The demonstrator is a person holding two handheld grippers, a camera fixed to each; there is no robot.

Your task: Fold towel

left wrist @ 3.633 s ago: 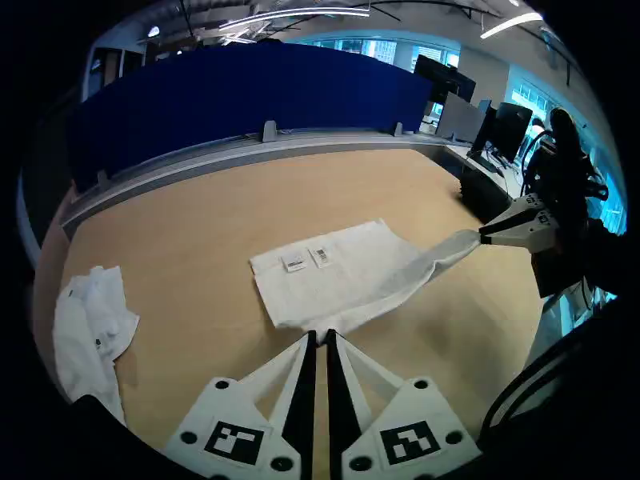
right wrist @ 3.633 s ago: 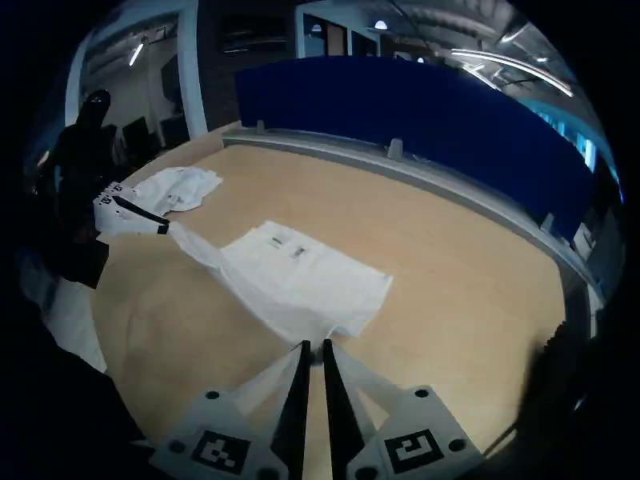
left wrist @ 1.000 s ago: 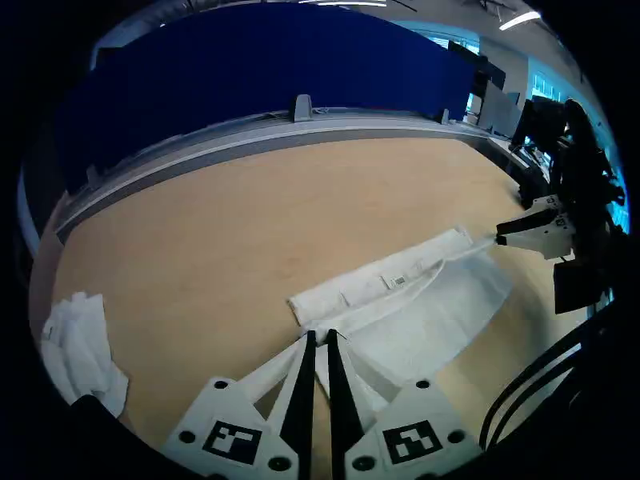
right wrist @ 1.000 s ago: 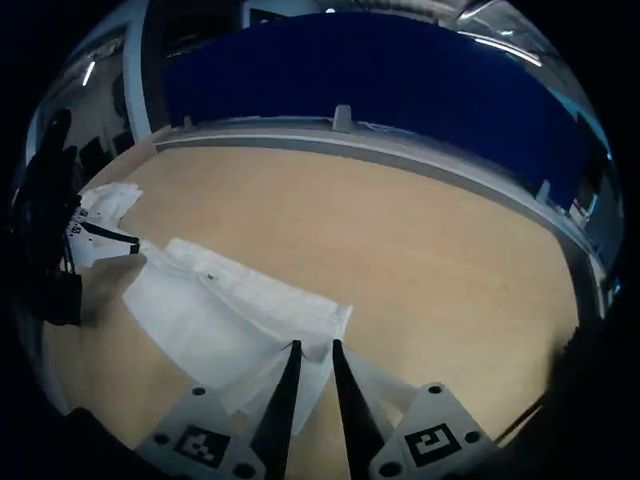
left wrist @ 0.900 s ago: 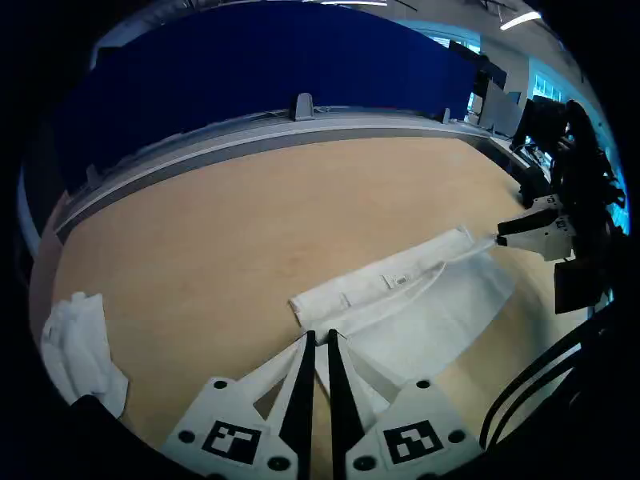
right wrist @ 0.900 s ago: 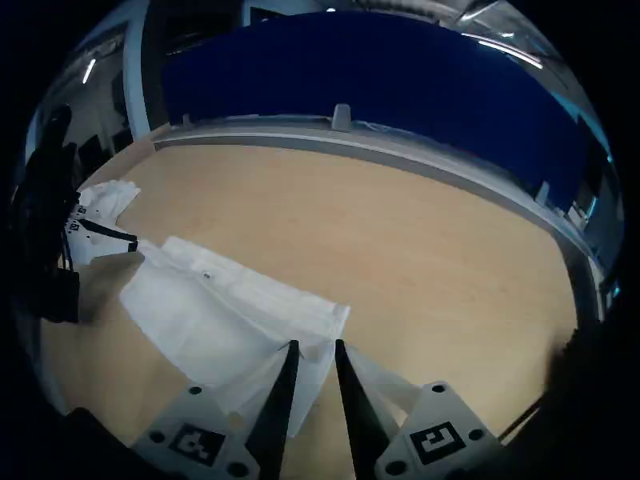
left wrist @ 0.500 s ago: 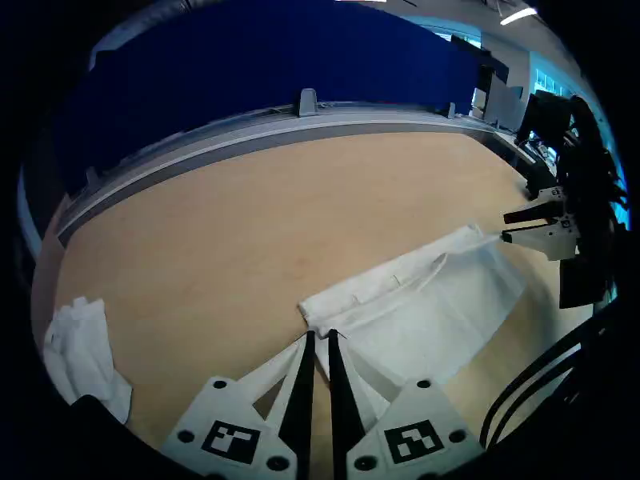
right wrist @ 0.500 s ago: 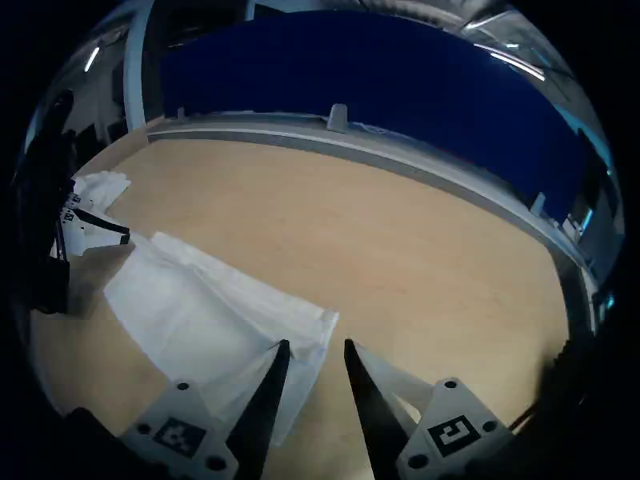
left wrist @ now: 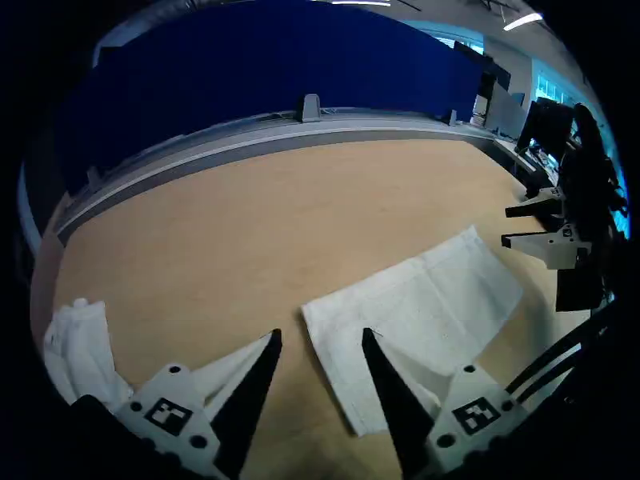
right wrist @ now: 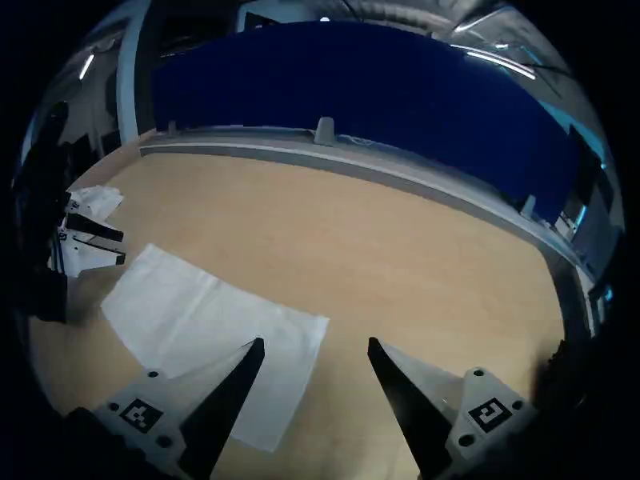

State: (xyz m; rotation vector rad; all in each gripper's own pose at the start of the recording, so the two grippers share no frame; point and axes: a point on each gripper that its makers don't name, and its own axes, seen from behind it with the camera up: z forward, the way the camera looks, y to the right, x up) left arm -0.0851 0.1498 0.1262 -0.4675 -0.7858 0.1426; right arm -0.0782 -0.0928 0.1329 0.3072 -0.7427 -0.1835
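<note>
A white towel (left wrist: 416, 312) lies flat on the wooden table (left wrist: 280, 216), folded in half into a neat rectangle. My left gripper (left wrist: 320, 336) is open, and the towel's near corner lies just beyond its spread fingertips, untouched. The right gripper (left wrist: 505, 226) hangs open at the towel's far corner, also apart from the cloth. In the right gripper view the same towel (right wrist: 208, 328) spreads to the left of my open right gripper (right wrist: 314, 342), whose left finger (right wrist: 232, 384) stands over the towel's near edge. The left gripper (right wrist: 124, 246) is open at the towel's far end.
A crumpled white cloth (left wrist: 76, 352) lies near the table's left edge; it is also beyond the left gripper (right wrist: 96, 198). A blue partition (left wrist: 264, 72) with a grey rail bounds the far side. Dark monitors (left wrist: 544, 124) stand at the right. Bare wood (right wrist: 360, 240) lies beyond the towel.
Both grippers carried the towel's near edge over onto the far edge, then opened and let go. The towel has settled flat in its folded shape.
</note>
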